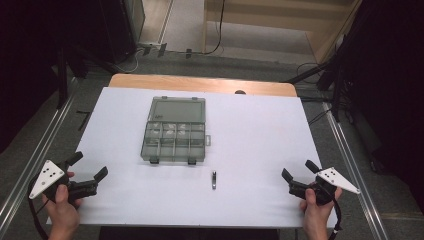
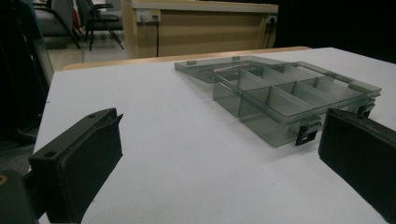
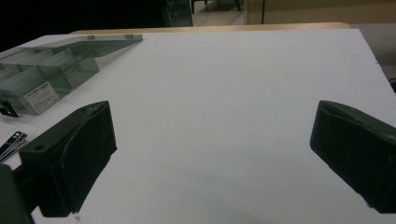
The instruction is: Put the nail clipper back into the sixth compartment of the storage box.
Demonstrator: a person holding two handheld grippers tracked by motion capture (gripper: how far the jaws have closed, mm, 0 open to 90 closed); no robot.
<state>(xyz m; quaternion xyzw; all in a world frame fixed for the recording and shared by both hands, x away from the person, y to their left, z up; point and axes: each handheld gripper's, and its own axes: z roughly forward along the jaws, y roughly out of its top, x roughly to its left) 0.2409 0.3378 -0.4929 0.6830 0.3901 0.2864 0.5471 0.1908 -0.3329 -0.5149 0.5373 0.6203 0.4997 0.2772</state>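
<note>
On the white table sheet (image 1: 260, 130), left of centre and toward the far side, I note the organiser box (image 1: 175, 130). It is smoky, translucent plastic, standing open: its lid (image 1: 179, 109) lies folded back flat on the sheet beyond the tray. The tray is divided into rows of small compartments; I cannot tell whether anything lies in them. Two dark latches (image 1: 172, 161) hang on the near wall, and a white label shows on a side wall in the right gripper view.

Just beyond the box's near right corner, apart from it, a small metal nail clipper (image 1: 214, 179) lies on the sheet, lengthwise toward me.

At my near left corner I hold the left gripper (image 1: 89, 171), jaws spread wide with nothing between them, well apart from the box. At the near right corner the right gripper (image 1: 299, 171) stands likewise wide open and empty, over bare sheet, well clear of the clipper.

A wooden table edge (image 1: 200, 82) shows beyond the sheet.
</note>
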